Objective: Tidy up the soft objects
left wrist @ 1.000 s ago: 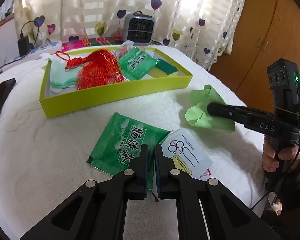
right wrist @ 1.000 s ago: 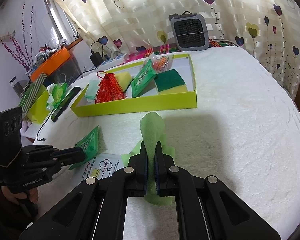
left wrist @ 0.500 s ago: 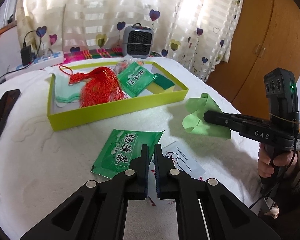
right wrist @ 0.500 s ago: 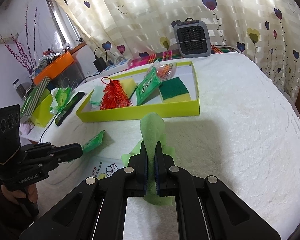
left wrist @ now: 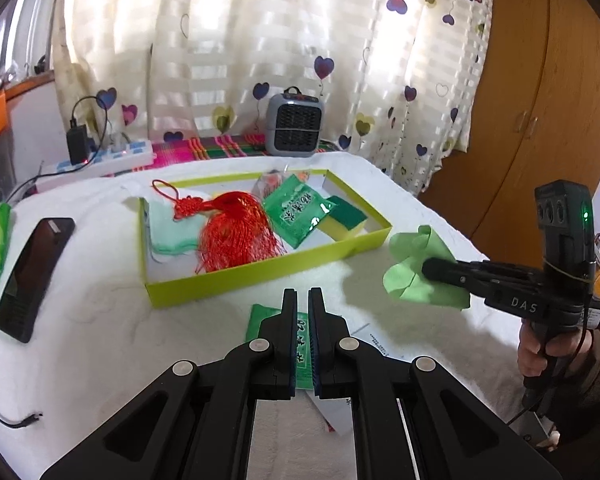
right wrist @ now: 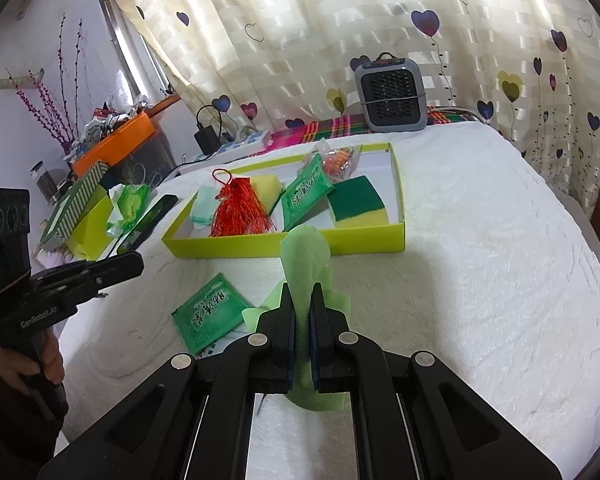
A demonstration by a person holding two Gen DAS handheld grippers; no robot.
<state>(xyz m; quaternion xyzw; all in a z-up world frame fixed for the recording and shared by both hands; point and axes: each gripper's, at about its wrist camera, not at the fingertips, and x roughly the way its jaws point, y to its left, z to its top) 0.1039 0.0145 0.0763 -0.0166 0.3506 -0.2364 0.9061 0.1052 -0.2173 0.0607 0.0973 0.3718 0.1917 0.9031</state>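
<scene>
My right gripper (right wrist: 302, 290) is shut on a light green cloth (right wrist: 305, 252), holding it off the white bedcover just in front of the yellow-green box (right wrist: 360, 240). The left wrist view shows that cloth (left wrist: 410, 248) bunched at the right gripper's tip (left wrist: 430, 268). My left gripper (left wrist: 302, 294) is shut with nothing in it, above a green packet (left wrist: 264, 320) that lies flat on the cover beside a white leaflet (left wrist: 370, 340). In the box (left wrist: 260, 272) lie a red tassel (left wrist: 236, 232), another green packet (left wrist: 296, 210), a sponge (left wrist: 346, 222) and a pale cloth (left wrist: 168, 228).
A black phone (left wrist: 34, 272) lies left of the box, with a loose cable end (left wrist: 20, 422) nearer me. A small grey heater (left wrist: 296, 124) and a power strip (left wrist: 108, 158) stand behind the box by the curtain. A wooden wardrobe (left wrist: 540, 100) is on the right.
My left gripper has risen and tipped up, so the green packet and leaflet slid down under its fingers. The right gripper kept still with the cloth.
</scene>
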